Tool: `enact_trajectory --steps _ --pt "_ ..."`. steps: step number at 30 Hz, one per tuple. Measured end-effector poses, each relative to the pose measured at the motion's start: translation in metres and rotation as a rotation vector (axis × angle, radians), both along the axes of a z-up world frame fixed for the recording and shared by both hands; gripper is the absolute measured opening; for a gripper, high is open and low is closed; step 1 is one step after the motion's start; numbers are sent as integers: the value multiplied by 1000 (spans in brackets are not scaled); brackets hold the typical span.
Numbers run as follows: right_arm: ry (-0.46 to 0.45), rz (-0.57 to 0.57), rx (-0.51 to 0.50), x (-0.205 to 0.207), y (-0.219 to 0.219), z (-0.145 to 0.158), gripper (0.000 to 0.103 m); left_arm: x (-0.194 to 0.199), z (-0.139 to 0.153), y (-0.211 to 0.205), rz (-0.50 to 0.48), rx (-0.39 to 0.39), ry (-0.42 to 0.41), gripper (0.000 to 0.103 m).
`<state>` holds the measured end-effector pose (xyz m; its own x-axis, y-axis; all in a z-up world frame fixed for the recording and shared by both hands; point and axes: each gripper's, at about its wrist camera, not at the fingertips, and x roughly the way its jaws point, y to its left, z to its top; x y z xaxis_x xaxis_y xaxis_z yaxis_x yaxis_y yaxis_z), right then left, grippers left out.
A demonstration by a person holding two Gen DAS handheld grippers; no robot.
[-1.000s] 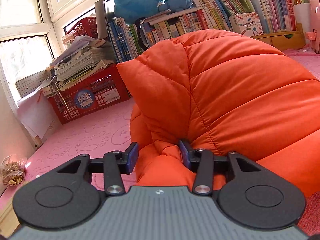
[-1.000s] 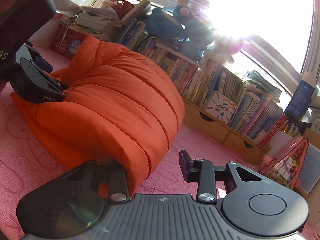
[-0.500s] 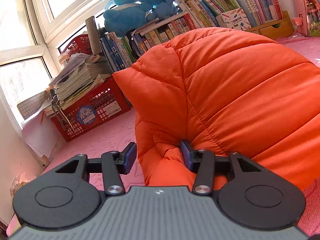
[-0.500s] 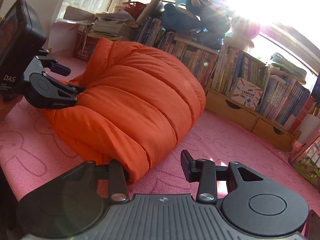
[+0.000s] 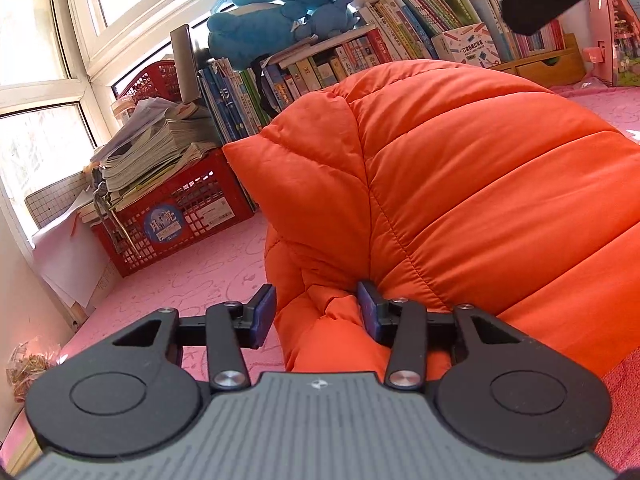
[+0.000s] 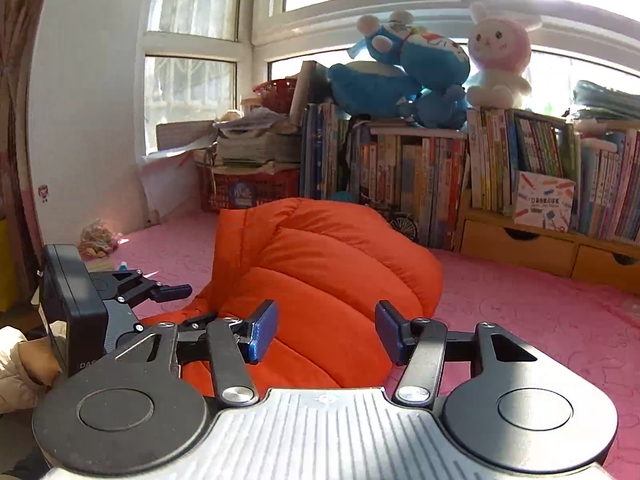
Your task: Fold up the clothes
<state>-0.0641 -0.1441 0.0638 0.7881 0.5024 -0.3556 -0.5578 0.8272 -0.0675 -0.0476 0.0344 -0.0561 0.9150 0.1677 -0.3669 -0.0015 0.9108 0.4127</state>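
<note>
Orange quilted jacket (image 6: pixel 320 276), puffy and bundled on pink bedding (image 6: pixel 520 292), long axis near-left to far-right. My left gripper (image 5: pixel 316 312) grasps a fold; right gripper (image 6: pixel 326 330) released, empty, jaws having just widened.

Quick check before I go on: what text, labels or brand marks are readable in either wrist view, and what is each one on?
"DAS": partly visible on the black camera body of the left gripper, right wrist view.
Round blue sticker on the red crate: large Chinese characters, too blurred to read reliably.
White label beside that sticker: too small.
White box among the books: one line of Chinese print, too small.
Book spines: too small.
Orange down jacket: no text.
</note>
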Motion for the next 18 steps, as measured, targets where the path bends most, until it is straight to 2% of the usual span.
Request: enact_trajectory --steps 2,4,5,8,13,18 --pt "-28 70 -61 30 40 8 47 -1 -1 1 1 -10 0 43" --pt "-24 114 -114 60 83 4 35 -3 -2 2 3 -23 -3 43" --pt "-20 135 -140 75 104 2 33 -4 -3 2 3 -28 -5 43" --pt "6 131 -203 114 147 -10 26 -7 -4 3 -1 -33 -12 42" --pt "89 96 -326 153 171 -41 26 -6 -3 8 -11 -70 -7 42" --pt "172 90 -373 170 173 -64 26 -6 -2 13 -15 -102 -1 42"
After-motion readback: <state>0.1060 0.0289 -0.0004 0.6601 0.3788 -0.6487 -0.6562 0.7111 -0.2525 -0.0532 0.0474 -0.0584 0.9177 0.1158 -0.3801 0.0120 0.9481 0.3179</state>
